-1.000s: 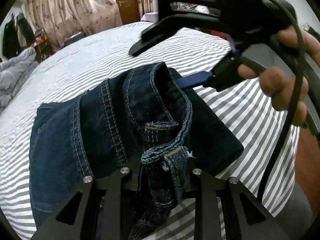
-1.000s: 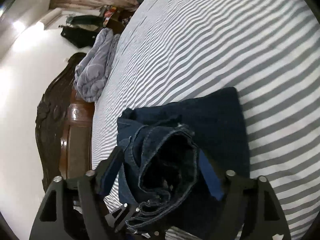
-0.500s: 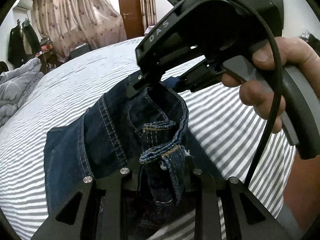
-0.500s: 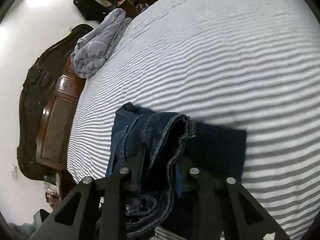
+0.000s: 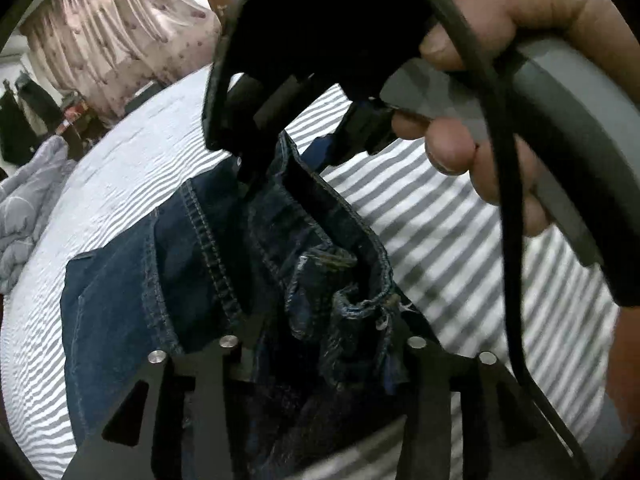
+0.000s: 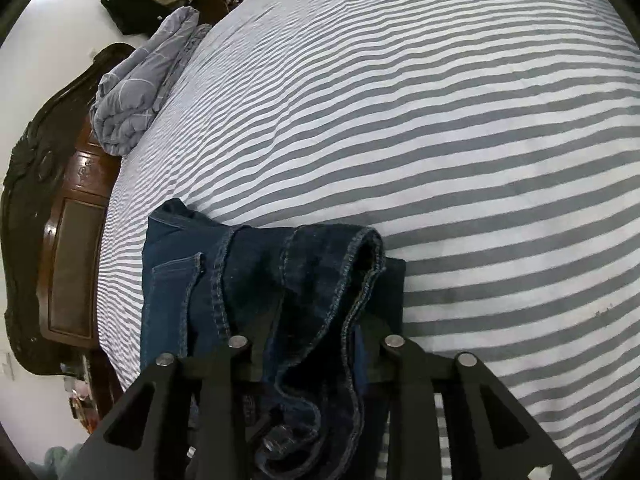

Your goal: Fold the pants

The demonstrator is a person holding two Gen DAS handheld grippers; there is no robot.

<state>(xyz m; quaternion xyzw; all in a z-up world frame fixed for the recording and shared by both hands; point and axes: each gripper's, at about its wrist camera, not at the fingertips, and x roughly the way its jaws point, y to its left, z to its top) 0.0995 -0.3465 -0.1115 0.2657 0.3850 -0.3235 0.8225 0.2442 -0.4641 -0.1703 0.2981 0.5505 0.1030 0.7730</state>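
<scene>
Dark blue jeans lie folded on the striped bed, with one end bunched and lifted. That bunched hem sits between the fingers of my left gripper, whose jaws are opening, and the cloth hangs slack between them. In the right wrist view the folded edge of the jeans fills the narrow gap of my right gripper. Its jaws are starting to open, and the pads still touch the denim. The left wrist view also shows the right gripper close overhead on the far edge, held by a hand.
The bed sheet with grey and white stripes stretches wide beyond the jeans. A rolled grey quilt lies by the dark wooden headboard. Curtains and hanging clothes stand past the bed's far side.
My right gripper went from wide around the jeans edge to closed on it. It moved closer over the left gripper. The left jaws have spread and the bunched hem has loosened.
</scene>
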